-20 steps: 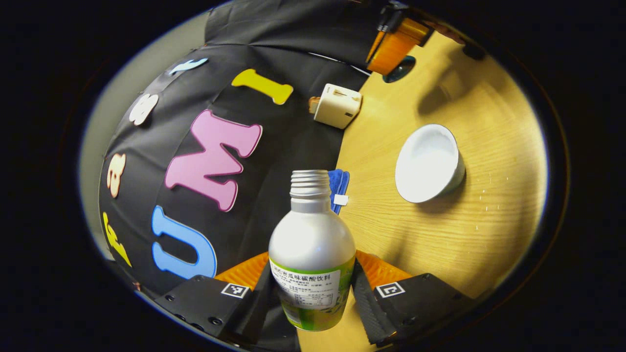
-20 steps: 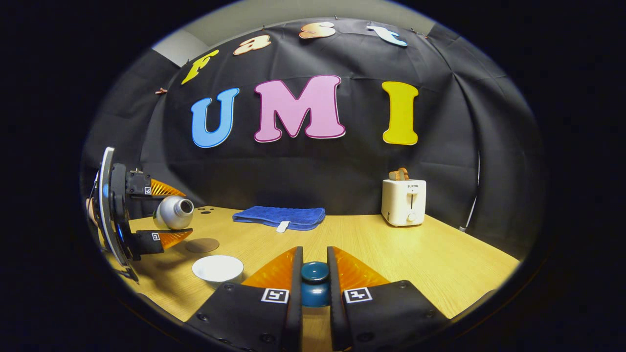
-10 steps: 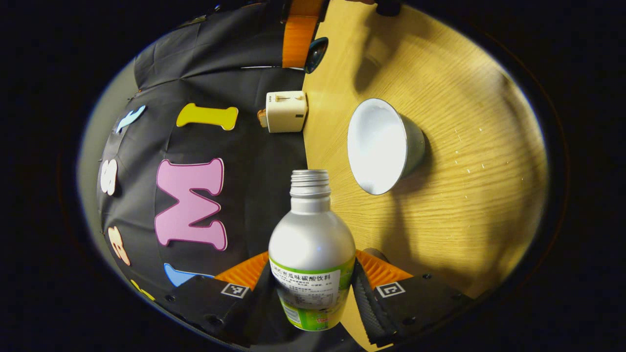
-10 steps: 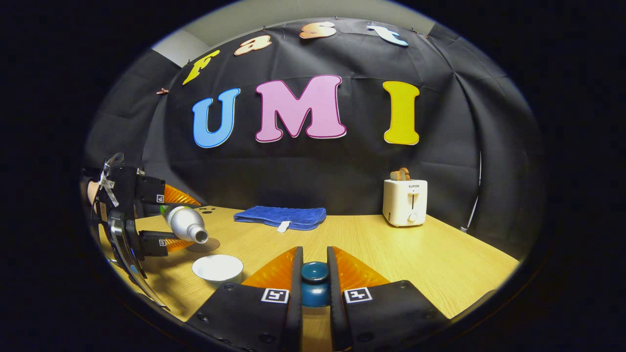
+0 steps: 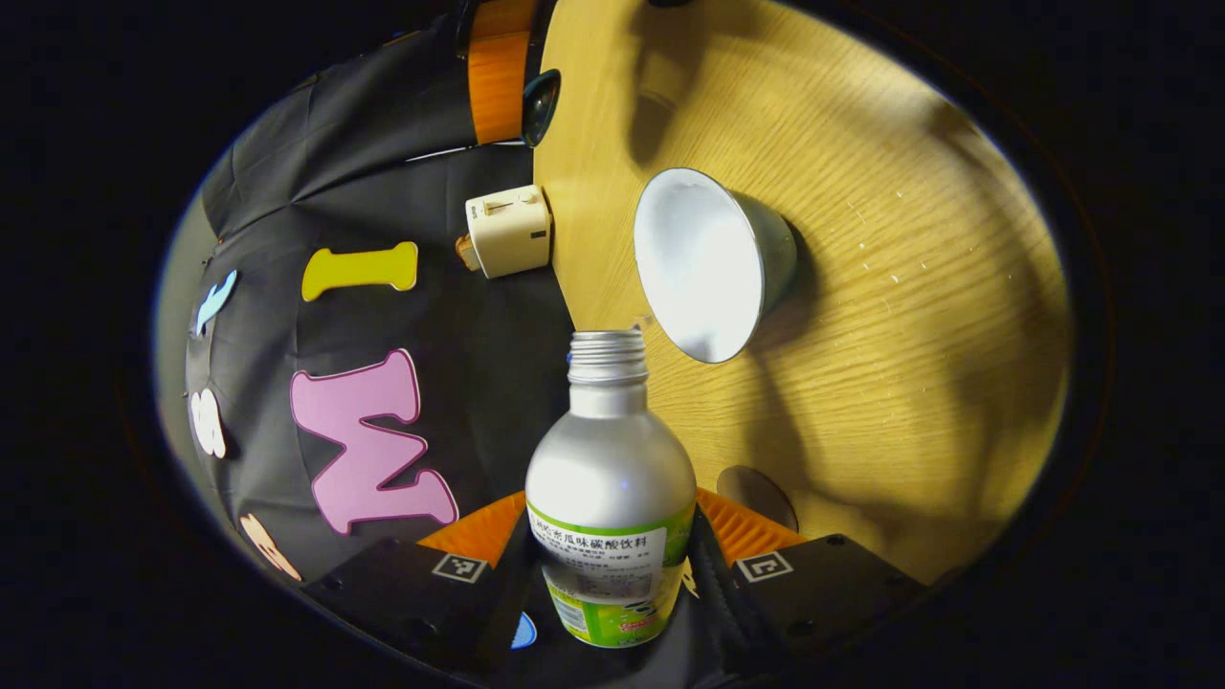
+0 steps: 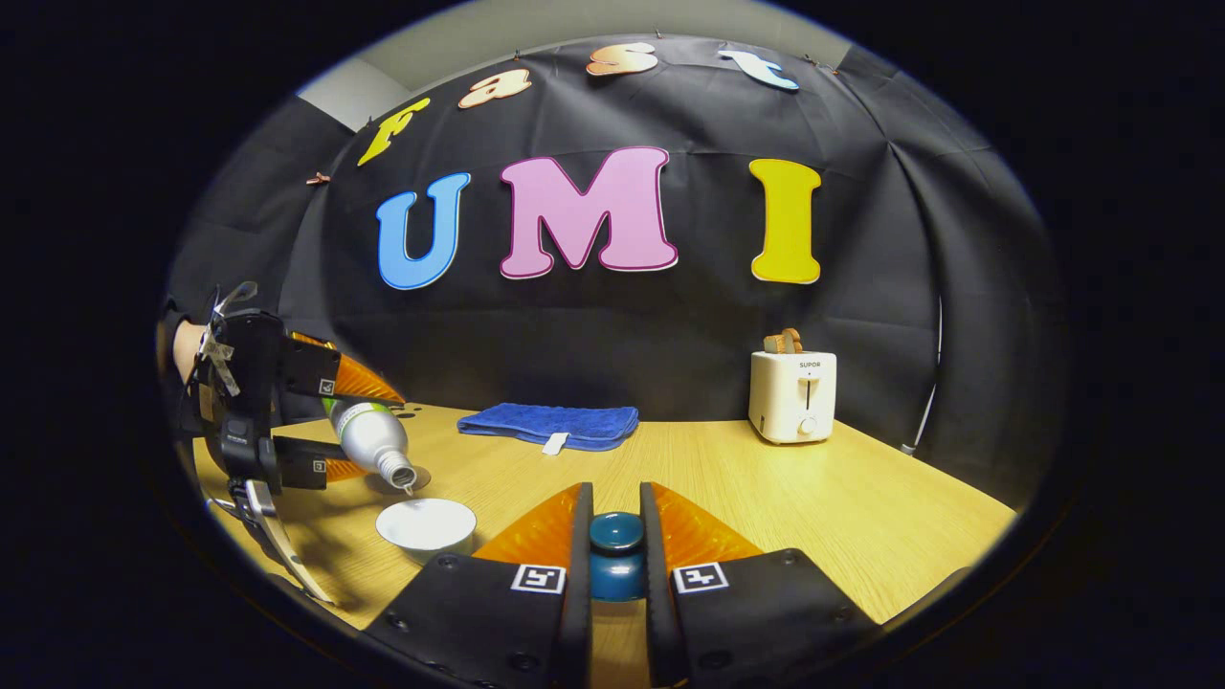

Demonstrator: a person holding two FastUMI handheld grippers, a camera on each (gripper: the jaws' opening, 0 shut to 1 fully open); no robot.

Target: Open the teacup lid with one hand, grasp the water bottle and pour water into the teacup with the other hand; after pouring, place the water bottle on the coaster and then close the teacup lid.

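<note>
Right gripper view: left gripper (image 6: 330,426) clamps water bottle (image 6: 368,435), mouth tipped just above open teacup (image 6: 426,527) at near left. Right gripper (image 6: 614,545) pinches teacup lid (image 6: 615,555). Best practice: tilt gradually, mouth centred over rim; coaster (image 6: 413,477) waits just beyond.

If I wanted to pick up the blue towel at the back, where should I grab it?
Probably best by its front edge. The blue towel lies folded flat on the table, so there is nothing to get around from the sides. Come down from above and pinch the layers along that edge, near the white tag.
</note>
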